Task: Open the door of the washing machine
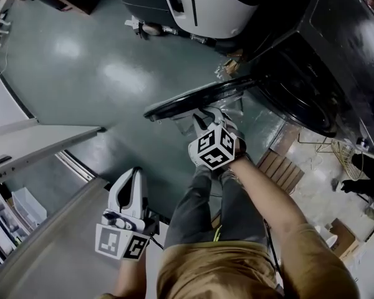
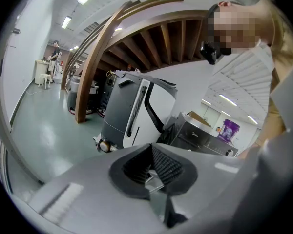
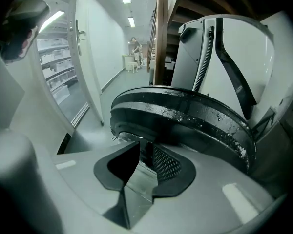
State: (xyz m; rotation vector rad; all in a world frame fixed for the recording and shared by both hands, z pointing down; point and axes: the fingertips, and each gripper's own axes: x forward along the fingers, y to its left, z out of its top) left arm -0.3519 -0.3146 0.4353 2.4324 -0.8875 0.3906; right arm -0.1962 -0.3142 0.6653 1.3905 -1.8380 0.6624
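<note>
Washing machine [image 1: 311, 73] is a black front-loader at the right of the head view, standing beside a wooden pallet [image 1: 280, 167]. Its round door [image 1: 174, 106] is already swung out to the left, away from the dark drum opening [image 1: 299, 98], and shows edge-on over the green floor [image 1: 112, 73]. Right gripper [image 1: 202, 118] is on the door's free end: in the right gripper view the wet black door rim runs straight into the jaw gap, and the pads are nearly closed and clamped on it. Left gripper [image 1: 132, 179] is near left, well apart from the door and touching nothing. In the left gripper view its pads meet at the tips with nothing between them, and it points across the floor at a white and grey machine [image 2: 136, 111], with the washer to that machine's right. A purple container [image 2: 228, 129] sits on top of the washer. The person's grey-trousered legs [image 1: 212, 217] show below the right gripper, near centre.
</note>
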